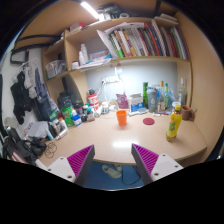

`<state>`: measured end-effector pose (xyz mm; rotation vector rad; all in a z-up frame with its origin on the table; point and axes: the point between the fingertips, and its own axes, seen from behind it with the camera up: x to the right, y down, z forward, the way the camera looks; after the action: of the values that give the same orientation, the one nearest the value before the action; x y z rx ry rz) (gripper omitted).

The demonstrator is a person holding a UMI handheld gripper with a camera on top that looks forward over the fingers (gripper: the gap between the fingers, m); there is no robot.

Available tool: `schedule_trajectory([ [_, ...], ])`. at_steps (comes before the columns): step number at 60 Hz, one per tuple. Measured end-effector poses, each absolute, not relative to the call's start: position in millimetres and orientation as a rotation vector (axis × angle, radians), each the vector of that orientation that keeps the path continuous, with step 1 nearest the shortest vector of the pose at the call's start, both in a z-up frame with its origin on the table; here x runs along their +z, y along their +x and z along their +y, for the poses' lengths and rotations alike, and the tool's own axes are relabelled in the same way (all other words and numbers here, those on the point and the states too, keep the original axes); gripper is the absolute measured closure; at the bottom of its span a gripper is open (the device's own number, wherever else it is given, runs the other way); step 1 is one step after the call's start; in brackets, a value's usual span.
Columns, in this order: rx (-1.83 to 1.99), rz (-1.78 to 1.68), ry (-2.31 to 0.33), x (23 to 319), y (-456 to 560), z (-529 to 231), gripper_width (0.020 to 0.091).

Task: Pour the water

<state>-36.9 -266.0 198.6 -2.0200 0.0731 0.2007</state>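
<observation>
The gripper [112,162] hangs above the near edge of a light wooden surface [110,140], its two fingers spread wide with nothing between them; the purple pads [80,158] face each other across an open gap. Through that gap, below the surface edge, something blue shows, too unclear to name. Well ahead of the fingers, near the middle of the surface, an orange cup [122,117] stands upright on its own. To its right and a little nearer, a yellow bottle [174,124] with a green cap also stands upright, well apart from the cup. Between the two, a small red coaster [148,121] lies flat. Behind them, along the wall, a cluster of bottles [160,98] stands beside a box [134,101]. To the left the surface is crowded with small containers [70,112] and other clutter. Above, a shelf [120,58] carries a row of books [145,40], lit by a strip lamp [90,9] overhead. Dark clothing [22,95] hangs at the far left.
</observation>
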Motion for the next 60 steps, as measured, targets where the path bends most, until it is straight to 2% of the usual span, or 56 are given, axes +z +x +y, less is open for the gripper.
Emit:
schedule_trajectory([
  [7,0.137,0.1,-1.972,206.7,-17.5,-264.7,0.03],
  [17,-0.034,0.17,-1.945,189.7,51.3,-259.1,0.0299],
  [26,-0.16,0.261,-1.911,158.3,143.8,-229.1,0.0298],
  [36,-0.246,0.296,-1.868,113.1,232.4,-160.9,0.0293],
  [47,-0.283,0.319,-1.842,67.1,286.0,-82.0,0.0294],
  [51,-0.286,0.305,-1.828,60.1,293.4,-59.4,0.0309],
  [55,-0.288,0.268,-1.852,49.0,294.7,-45.8,0.0661],
  [57,-0.287,0.276,-1.825,53.5,296.4,-41.8,0.0668],
  [59,-0.298,0.309,-1.823,52.4,299.6,-42.6,0.0715],
  [60,-0.297,0.33,-1.821,51.4,300.9,-42.5,0.0706],
])
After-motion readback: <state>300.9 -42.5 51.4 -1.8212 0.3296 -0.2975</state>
